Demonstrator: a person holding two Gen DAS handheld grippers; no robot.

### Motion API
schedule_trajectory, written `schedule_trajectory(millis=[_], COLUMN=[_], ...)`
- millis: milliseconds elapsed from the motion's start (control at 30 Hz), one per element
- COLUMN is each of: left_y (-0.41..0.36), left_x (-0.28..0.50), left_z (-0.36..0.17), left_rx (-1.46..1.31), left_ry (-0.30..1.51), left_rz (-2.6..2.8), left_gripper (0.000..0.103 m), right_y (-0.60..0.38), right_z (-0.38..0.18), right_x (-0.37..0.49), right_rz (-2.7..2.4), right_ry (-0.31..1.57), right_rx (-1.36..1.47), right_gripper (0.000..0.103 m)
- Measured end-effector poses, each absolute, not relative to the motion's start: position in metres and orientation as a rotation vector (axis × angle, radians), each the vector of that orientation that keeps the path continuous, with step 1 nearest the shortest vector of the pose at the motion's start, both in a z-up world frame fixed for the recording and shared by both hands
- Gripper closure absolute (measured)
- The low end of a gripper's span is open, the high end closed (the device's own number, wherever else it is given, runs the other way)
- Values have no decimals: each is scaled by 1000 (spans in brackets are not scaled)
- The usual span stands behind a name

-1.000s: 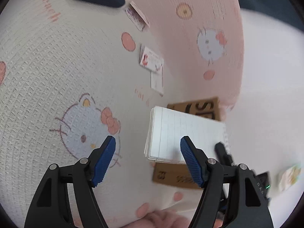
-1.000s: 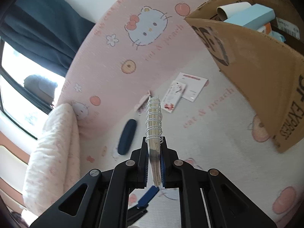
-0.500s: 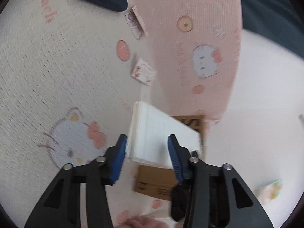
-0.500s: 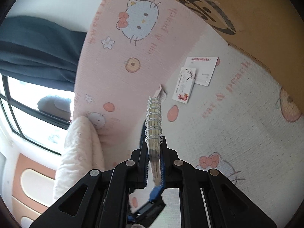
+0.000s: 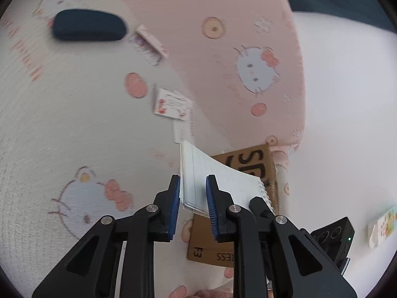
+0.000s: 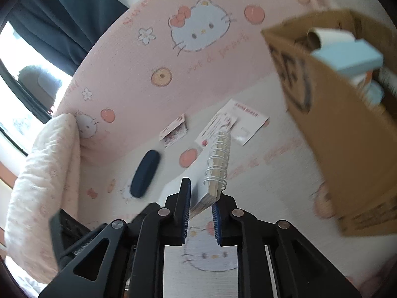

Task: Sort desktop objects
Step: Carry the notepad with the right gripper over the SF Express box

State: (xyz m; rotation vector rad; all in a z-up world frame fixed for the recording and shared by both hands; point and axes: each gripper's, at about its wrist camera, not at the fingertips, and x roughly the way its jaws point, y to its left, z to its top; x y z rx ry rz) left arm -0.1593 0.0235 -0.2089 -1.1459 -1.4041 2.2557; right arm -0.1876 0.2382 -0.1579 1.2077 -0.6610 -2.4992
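Observation:
A spiral notebook [image 5: 223, 181] hangs in the air between both grippers. My left gripper [image 5: 192, 193] is shut on its lower corner, one pad on each side of the pages. In the right wrist view the notebook [image 6: 218, 154] sits tilted across my right gripper [image 6: 201, 206], whose jaws stand slightly apart around its spiral edge. The cardboard box [image 6: 335, 149] is on the right, and several items are inside it. A dark blue case [image 6: 145, 173] and small cards [image 6: 215, 126] lie on the Hello Kitty mat.
The box [image 5: 250, 159] stands just behind the notebook in the left wrist view. The case [image 5: 86, 28] and cards [image 5: 171, 104] lie further off. A pale folded blanket [image 6: 42, 173] lines the left side. The pink mat curves up at the back.
My left gripper has narrowed from wide open and shut on the notebook's corner. The right gripper's jaws have loosened and the notebook now sits tilted in them.

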Motion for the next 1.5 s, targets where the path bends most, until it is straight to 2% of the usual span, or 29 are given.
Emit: schedule_trajectory(millis=[467,900,1200,1500], left_y=[135,229,298,324], left_x=[-193,-210,-225,-227], left_z=[-134,-122,-120,-132], left_rx=[-1093,-1212,-1346,-1435], left_ry=[-1093,-984,-811,-653], left_rz=[2275,2309,2292,2354], left_gripper=[80,80,80,78], right_y=[329,416,480,497], right_z=[-82,-79,-89,-113], right_x=[-188,-211,-222,-225], right_rz=[-2697,-2675,-2609,-2520], right_ry=[-556,-623,-677,-689], right_rx=[1196,1250,1374,1484], right_gripper=[88,87,86,84])
